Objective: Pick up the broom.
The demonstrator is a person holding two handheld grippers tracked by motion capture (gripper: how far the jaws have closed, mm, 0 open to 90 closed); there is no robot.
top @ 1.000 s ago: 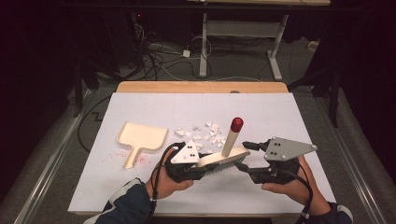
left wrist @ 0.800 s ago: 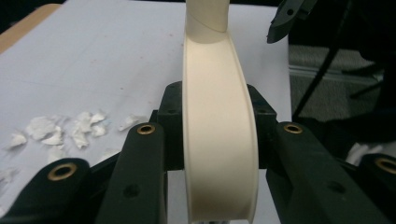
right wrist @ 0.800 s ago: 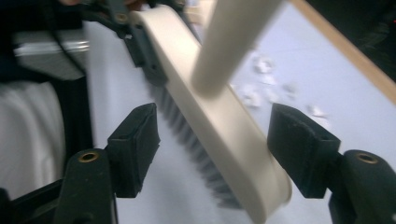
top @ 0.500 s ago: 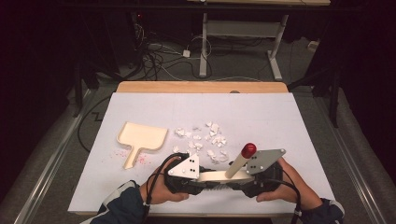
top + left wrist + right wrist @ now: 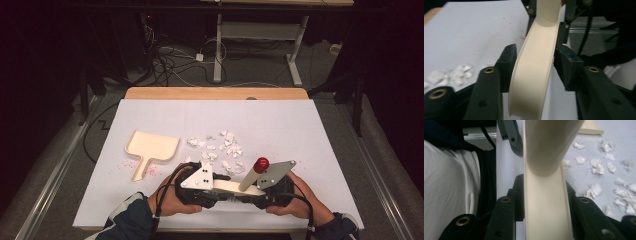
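Observation:
A cream hand brush (image 5: pixel 227 186) with a round handle and a red knob (image 5: pixel 260 163) hangs low over the table's front edge, between my two grippers. My left gripper (image 5: pixel 220 192) comes at it from the left. Its jaws have just been opening and stand close on either side of the curved body (image 5: pixel 536 75), which is still between them. My right gripper (image 5: pixel 248 196) comes from the right. Its jaws have just been closing and now press on the brush body (image 5: pixel 546 215) below the handle (image 5: pixel 549 145). A cream dustpan (image 5: pixel 152 147) lies flat at the left.
Several torn white paper scraps (image 5: pixel 222 150) lie in the middle of the white sheet (image 5: pixel 300 130), just beyond the grippers, with faint red specks beside the dustpan. The scraps (image 5: pixel 599 167) also lie to the right of the brush. Cables and a desk frame stand on the floor behind.
Both hands have sunk toward the table's front edge with the brush. Its handle has tilted from near upright to leaning right. The right gripper has closed in on the brush.

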